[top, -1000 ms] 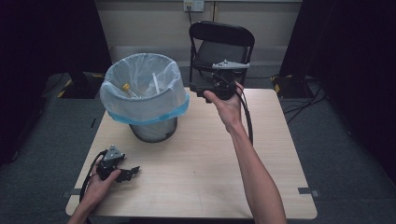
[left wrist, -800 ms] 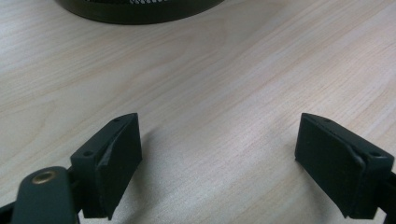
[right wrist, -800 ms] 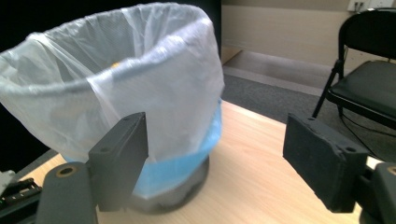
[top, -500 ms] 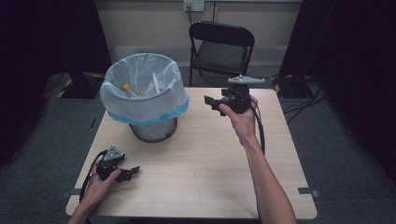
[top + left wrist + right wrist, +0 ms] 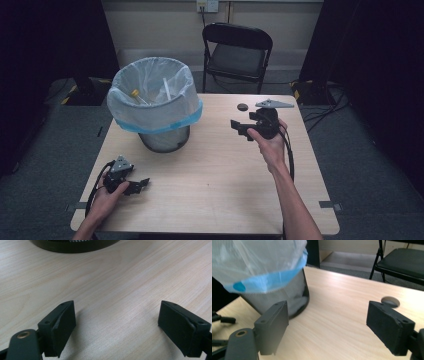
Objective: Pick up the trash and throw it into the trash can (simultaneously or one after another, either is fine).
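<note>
High view: wooden table [image 5: 215,190] w/ a mesh waste bin [image 5: 156,112] at far left, lined w/ a clear bag w/ blue rim; yellow-capped item [image 5: 134,93] lies inside. Left gripper [image 5: 142,183] rests near the table's near-left corner, jaws apart, nothing between. Right gripper [image 5: 239,127] is held above the table right of the bin, pointing left at it, jaws just been opening, empty. Small dark disc [image 5: 243,106] on the table just beyond it; black chair [image 5: 237,50] behind the table.

Left gripper view: left gripper [image 5: 117,322] wide, released, over bare wood; bin base [image 5: 75,245] at far edge.

Right gripper view: right gripper [image 5: 327,327] wide, empty; bin [image 5: 274,297] ahead-left, disc [image 5: 390,301] near the right jaw.
</note>
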`<state>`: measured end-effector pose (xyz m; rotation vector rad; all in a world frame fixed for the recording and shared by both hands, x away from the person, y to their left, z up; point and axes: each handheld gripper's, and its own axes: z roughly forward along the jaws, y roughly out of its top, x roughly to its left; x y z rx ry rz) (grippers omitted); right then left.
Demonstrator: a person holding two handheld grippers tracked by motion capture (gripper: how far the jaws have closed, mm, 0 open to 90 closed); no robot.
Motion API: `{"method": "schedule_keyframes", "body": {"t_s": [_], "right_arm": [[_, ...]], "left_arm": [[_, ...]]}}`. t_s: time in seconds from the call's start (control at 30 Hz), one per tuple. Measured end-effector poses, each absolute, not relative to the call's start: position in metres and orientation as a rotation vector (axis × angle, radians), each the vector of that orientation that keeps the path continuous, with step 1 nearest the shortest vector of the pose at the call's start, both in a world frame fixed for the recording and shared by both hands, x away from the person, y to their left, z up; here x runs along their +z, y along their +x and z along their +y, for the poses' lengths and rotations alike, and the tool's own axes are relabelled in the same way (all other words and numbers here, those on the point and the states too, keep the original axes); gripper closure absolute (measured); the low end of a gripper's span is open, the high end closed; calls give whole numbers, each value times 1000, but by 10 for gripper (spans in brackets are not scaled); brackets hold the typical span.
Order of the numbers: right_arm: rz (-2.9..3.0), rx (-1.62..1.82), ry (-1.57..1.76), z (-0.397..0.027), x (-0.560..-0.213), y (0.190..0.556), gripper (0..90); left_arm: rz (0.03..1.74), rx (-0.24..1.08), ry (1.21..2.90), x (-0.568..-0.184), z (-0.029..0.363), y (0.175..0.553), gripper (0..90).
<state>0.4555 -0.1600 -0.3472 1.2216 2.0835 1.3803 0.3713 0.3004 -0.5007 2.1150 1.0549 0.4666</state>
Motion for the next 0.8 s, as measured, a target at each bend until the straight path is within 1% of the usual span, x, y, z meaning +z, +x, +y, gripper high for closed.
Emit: {"method": "schedule_keyframes", "body": {"t_s": [0.17,0.53,0.8], "right_arm": [[2090,1351,1238,-167,-358,449,176],[2099,1259,1347,-193,-393,431,185],[2091,1213,1385,-206,-409,422,191]], "left_arm": [[1053,463,2115,-501,301,371,141],[1048,473,2120,-501,301,371,141],[1049,471,2120,-501,301,371,141]]}}
